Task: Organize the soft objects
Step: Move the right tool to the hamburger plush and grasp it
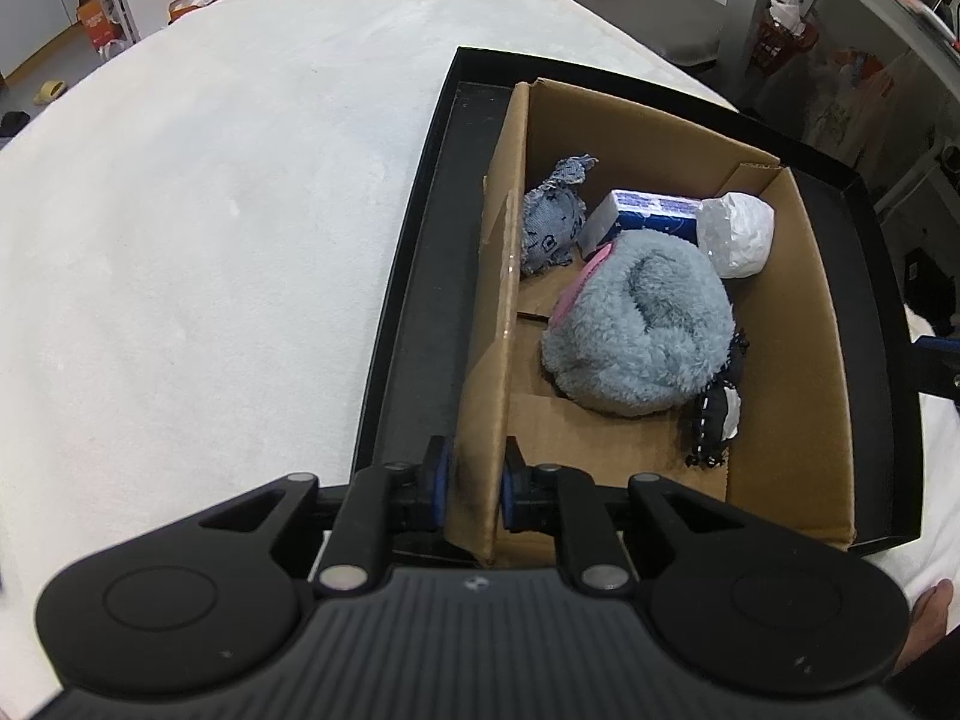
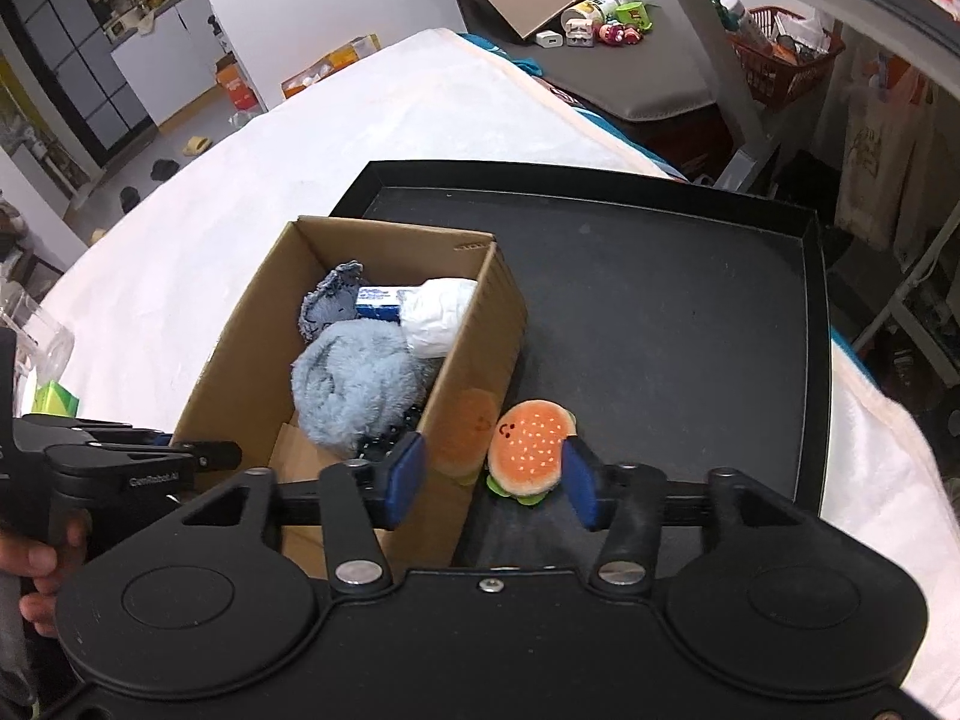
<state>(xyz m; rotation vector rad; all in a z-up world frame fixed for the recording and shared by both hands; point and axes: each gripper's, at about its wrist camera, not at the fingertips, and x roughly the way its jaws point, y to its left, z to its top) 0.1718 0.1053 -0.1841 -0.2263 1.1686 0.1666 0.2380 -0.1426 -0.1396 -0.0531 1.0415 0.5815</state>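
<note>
A cardboard box (image 1: 786, 324) (image 2: 240, 348) stands on a black tray (image 2: 660, 312). In it lie a fluffy blue plush (image 1: 642, 330) (image 2: 354, 384), a denim toy (image 1: 552, 219) (image 2: 327, 300), a blue-and-white tissue pack (image 1: 648, 213), a white bag (image 1: 738, 234) (image 2: 438, 318) and a black-and-white item (image 1: 717, 420). My left gripper (image 1: 474, 483) (image 2: 180, 450) is shut on the box's left wall. A burger plush (image 2: 528, 450) lies on the tray beside the box. My right gripper (image 2: 492, 474) is open, its right pad by the burger, its left finger over the box.
The tray (image 1: 420, 276) sits on a white cloth-covered surface (image 1: 210, 240) (image 2: 180, 240). A green box (image 2: 54, 399) and a clear container (image 2: 42, 336) stand at the left. Behind are a grey table with toys (image 2: 612, 30) and a red basket (image 2: 780, 60).
</note>
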